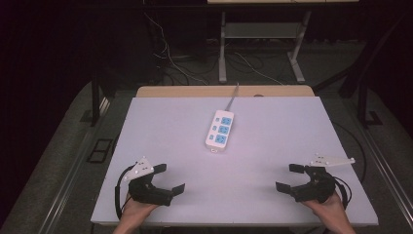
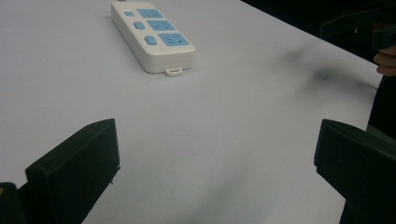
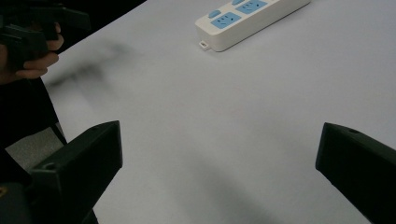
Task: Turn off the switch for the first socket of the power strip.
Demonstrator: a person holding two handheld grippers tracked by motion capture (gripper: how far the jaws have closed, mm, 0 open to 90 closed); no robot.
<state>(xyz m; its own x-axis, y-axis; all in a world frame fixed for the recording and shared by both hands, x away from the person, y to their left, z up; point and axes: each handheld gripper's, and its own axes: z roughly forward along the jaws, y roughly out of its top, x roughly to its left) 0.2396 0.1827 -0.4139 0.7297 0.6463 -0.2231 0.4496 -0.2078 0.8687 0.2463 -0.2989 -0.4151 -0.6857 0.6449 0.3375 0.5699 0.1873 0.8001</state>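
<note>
A white power strip [image 1: 220, 129] with blue sockets lies near the middle of the pale table [image 1: 272, 146], its grey cable running off the far edge. My left gripper [image 1: 169, 178] rests at the front left, jaws wide apart with nothing between them. At the front right my right gripper [image 1: 291, 176] is open too, also empty. In the left gripper view the power strip [image 2: 152, 35] lies ahead at upper left, well beyond the left gripper [image 2: 217, 163]. The right gripper view has the strip [image 3: 247, 21] at the top, far from the right gripper [image 3: 219, 168].
A wooden board edge [image 1: 224, 91] runs along the table's far side. Behind it stand a desk frame [image 1: 260, 44] and loose cables on the floor. A black post [image 1: 95, 97] stands left of the table. Dark smudges [image 2: 322, 70] mark the tabletop.
</note>
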